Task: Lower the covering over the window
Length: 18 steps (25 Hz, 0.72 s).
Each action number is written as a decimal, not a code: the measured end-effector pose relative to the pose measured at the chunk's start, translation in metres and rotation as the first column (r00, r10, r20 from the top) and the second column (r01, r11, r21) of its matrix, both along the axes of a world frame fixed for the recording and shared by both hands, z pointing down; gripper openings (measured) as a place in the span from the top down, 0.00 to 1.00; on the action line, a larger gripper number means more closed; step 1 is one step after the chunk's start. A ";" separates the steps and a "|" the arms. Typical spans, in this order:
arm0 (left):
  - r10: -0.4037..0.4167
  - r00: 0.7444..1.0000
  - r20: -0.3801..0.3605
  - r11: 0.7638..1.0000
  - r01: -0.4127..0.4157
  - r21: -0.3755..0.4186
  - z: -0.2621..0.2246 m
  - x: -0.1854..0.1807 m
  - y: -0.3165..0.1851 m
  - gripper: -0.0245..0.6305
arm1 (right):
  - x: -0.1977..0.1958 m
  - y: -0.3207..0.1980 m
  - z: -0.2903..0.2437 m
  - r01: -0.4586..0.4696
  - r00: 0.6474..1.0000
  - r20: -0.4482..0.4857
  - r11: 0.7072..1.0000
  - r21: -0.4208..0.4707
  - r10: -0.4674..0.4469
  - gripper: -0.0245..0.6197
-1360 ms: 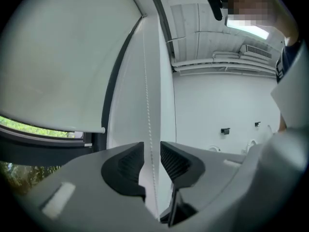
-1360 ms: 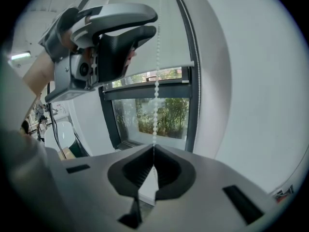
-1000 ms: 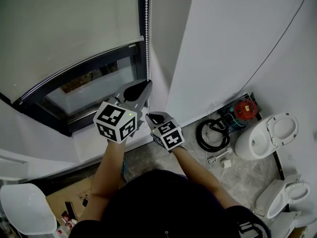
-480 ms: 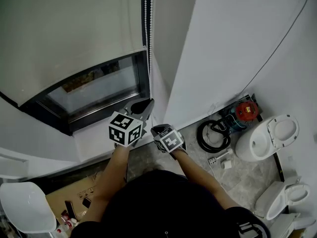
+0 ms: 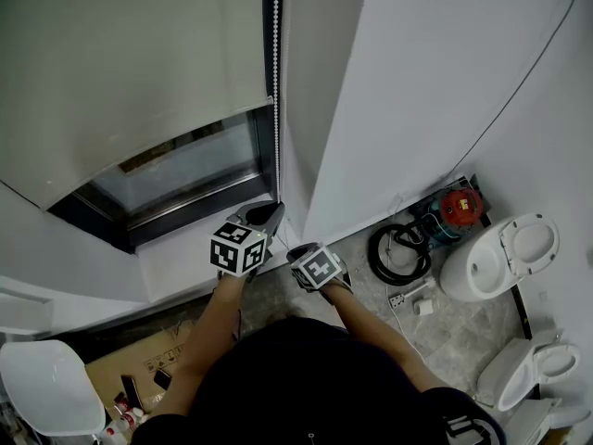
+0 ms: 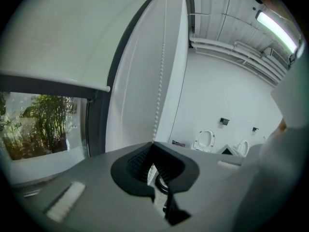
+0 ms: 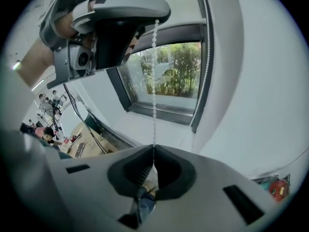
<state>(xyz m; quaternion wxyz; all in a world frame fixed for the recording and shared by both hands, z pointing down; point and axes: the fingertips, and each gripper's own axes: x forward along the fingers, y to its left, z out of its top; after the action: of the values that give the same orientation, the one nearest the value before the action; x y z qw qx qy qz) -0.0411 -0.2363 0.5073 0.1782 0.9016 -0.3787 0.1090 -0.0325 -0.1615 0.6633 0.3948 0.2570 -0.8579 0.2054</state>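
A white roller blind (image 5: 130,63) hangs over the upper part of the window (image 5: 185,170); its bottom bar (image 6: 53,81) shows in the left gripper view above glass with green plants behind. A white bead chain (image 5: 276,82) runs down the frame's right side. My left gripper (image 5: 269,213) is shut on the chain (image 6: 160,81), which enters its jaws from above. Just below it, my right gripper (image 5: 298,249) is shut on the same strand (image 7: 154,81). In the right gripper view the left gripper (image 7: 111,18) sits overhead, and a second strand (image 7: 207,57) hangs to the right.
A white wall (image 5: 417,82) stands to the right of the window. On the floor lie a coiled hose (image 5: 397,248), a red device (image 5: 456,204) and two toilets (image 5: 496,253) (image 5: 537,364). A white chair (image 5: 51,401) and a cardboard box (image 5: 139,369) sit at the lower left.
Both grippers have moved down along the bead chain, staying shut on it. The blind's bottom edge has come lower over the glass.
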 end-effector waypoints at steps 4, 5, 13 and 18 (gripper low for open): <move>-0.002 1.000 0.004 0.999 0.002 -0.037 0.016 0.003 -0.001 0.95 | 0.006 -0.001 0.007 0.002 1.000 -0.003 1.000 -0.014 -0.002 0.94; -0.004 1.000 0.002 0.999 0.004 -0.044 0.018 0.003 -0.001 0.95 | 0.007 0.000 0.008 0.002 1.000 -0.002 1.000 -0.016 -0.002 0.94; -0.020 1.000 -0.007 0.999 0.019 -0.049 0.023 0.001 -0.007 0.95 | 0.009 -0.001 0.007 0.006 1.000 -0.005 1.000 -0.016 -0.006 0.94; -0.032 0.999 -0.010 0.998 0.031 -0.046 0.022 0.000 -0.009 0.95 | 0.013 -0.001 0.008 0.003 1.000 -0.010 1.000 -0.023 -0.003 0.94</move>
<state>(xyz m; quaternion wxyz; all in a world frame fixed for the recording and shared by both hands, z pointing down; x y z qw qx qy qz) -0.0407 -0.2455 0.5291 0.2025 0.8918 -0.3893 0.1099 -0.0194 -0.1624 0.6711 0.4023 0.2523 -0.8539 0.2132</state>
